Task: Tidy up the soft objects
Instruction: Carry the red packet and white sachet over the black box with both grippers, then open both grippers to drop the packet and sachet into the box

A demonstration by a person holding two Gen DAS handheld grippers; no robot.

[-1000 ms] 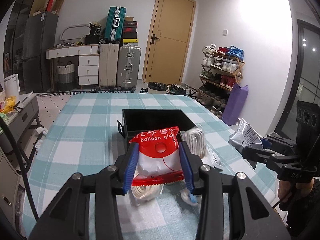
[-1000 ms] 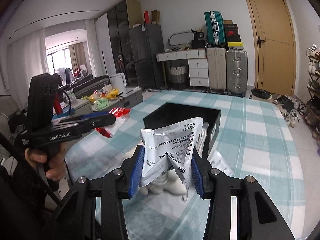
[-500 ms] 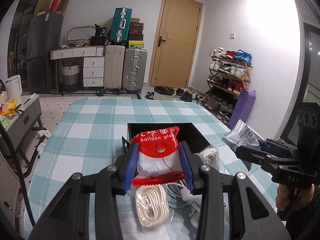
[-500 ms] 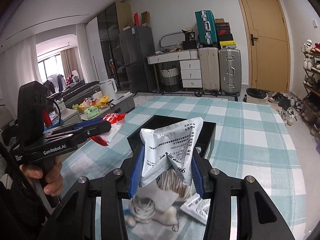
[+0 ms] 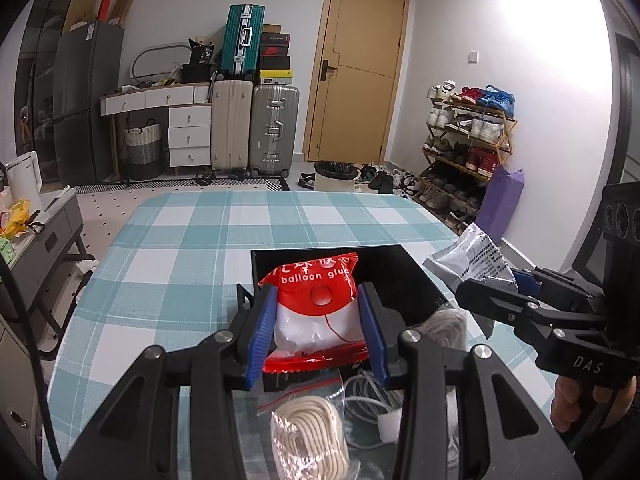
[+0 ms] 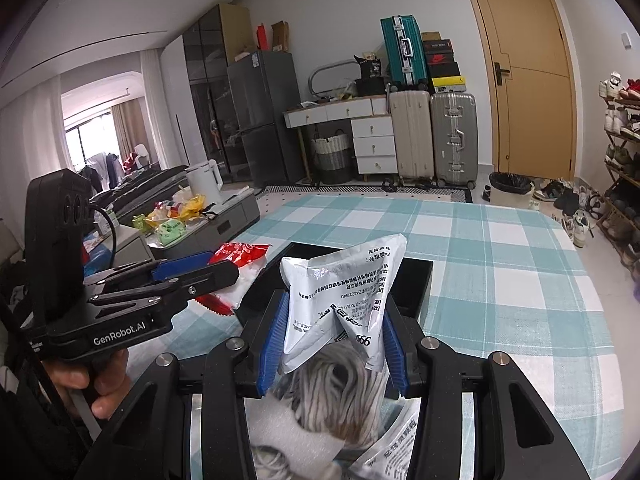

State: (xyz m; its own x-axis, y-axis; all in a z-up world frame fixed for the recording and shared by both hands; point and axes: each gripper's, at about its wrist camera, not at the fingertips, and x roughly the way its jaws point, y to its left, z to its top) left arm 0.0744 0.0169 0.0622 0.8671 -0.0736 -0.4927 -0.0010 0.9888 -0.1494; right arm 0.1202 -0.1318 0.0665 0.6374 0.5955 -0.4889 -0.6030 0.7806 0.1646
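My left gripper [image 5: 318, 334] is shut on a red and white packet [image 5: 316, 312] marked "balloon glue", held just above the near rim of a black box [image 5: 394, 276] on the checked tablecloth. In the right wrist view my right gripper [image 6: 334, 348] is shut on a crumpled silver foil pouch [image 6: 340, 296], with the same black box [image 6: 416, 284] right behind it. Each gripper shows in the other's view: the right one [image 5: 516, 284] with its pouch [image 5: 470, 256], the left one [image 6: 212, 266] with the red packet [image 6: 240, 256]. Bagged cream cord [image 5: 308, 436] and a grey cord coil [image 6: 336, 396] lie under the fingers.
The table [image 5: 192, 248] with its teal checked cloth stretches beyond the box. More white cable [image 5: 368, 396] and a printed sachet [image 6: 392, 452] lie near the front edge. A low side cabinet [image 5: 44, 232] stands left of the table; suitcases, a door and a shoe rack line the far walls.
Both grippers have drawn back toward the table's near edge with their packets still held. The black box sits farther off in both views, and more cord bundles show beneath the fingers.
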